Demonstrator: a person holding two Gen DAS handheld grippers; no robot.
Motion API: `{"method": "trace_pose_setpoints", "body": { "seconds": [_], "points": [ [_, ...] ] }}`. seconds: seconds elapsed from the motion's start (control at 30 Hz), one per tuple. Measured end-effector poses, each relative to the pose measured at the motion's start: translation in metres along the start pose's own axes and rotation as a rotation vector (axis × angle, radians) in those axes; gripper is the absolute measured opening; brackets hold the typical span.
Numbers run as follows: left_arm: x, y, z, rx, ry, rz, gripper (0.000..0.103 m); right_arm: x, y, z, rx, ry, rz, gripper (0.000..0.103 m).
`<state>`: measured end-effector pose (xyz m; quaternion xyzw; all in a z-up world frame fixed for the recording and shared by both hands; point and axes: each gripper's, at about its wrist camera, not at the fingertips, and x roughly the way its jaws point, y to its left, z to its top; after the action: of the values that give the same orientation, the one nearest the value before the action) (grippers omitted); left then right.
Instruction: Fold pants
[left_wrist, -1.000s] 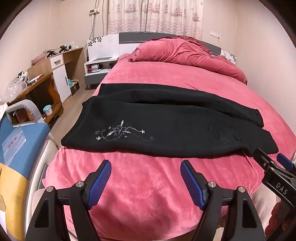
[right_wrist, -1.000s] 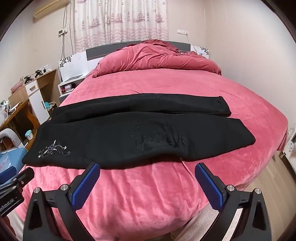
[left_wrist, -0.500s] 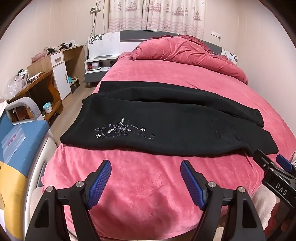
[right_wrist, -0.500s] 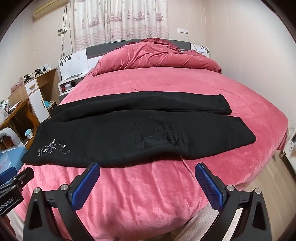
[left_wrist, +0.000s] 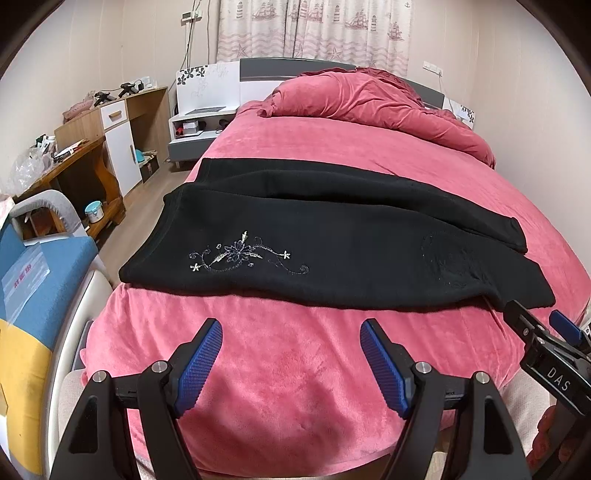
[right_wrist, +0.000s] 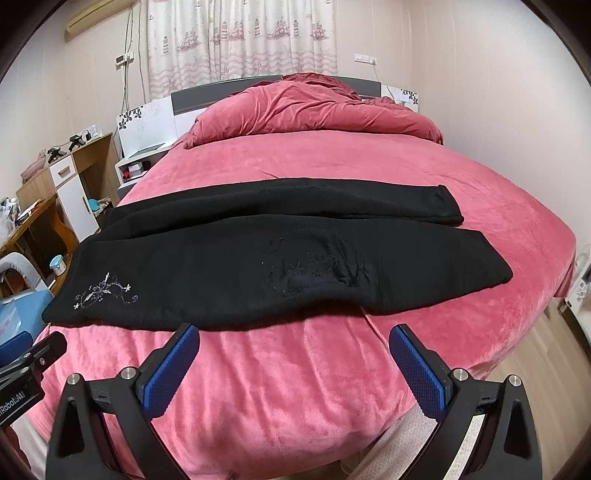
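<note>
— Pink plush bedspread (left_wrist: 295, 369) covers the whole bed, and a rumpled pink duvet (right_wrist: 314, 110) is heaped at the headboard end. What lies on it?

— Black pants (left_wrist: 332, 251), spread flat across the bed near its foot, waistband toward the side with the wooden desk (left_wrist: 74, 158), cuffs toward the opposite side. One leg lies partly over the other; the far leg's cuff (right_wrist: 443, 206) sits a little apart from the near one. Silver floral embroidery (left_wrist: 243, 254) shows near the waist.

— And your grippers?

— My left gripper (left_wrist: 291, 362) hovers above the bedspread just short of the pants' near edge, below the embroidery, blue pads spread wide, gripping nothing. My right gripper (right_wrist: 295, 365) hangs likewise before the near edge at the knee region, its fingers wide apart too, with only bedspread between them.

— Do they see one another?

— Yes. From the left camera my right one shows at the edge beside the near cuff; from the right camera my left one shows at the waist corner.
</note>
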<state>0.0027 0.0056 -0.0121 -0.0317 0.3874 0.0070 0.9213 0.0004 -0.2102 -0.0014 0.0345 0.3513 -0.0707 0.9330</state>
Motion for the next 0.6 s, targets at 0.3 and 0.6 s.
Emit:
{"method": "trace_pose_setpoints", "body": {
  "seconds": [0.3,0.6],
  "points": [
    [0.0000,0.0002,0.0007,-0.001,0.006,-0.001,0.079,0.0012,-0.0003,-0.0010,0.001,0.004,-0.001,0.103],
    [0.0014,0.0000,0.0003,0.001,0.012,-0.003,0.079,0.0016,-0.0008,-0.0012,-0.001,0.006,-0.003,0.103]
  ]
}}
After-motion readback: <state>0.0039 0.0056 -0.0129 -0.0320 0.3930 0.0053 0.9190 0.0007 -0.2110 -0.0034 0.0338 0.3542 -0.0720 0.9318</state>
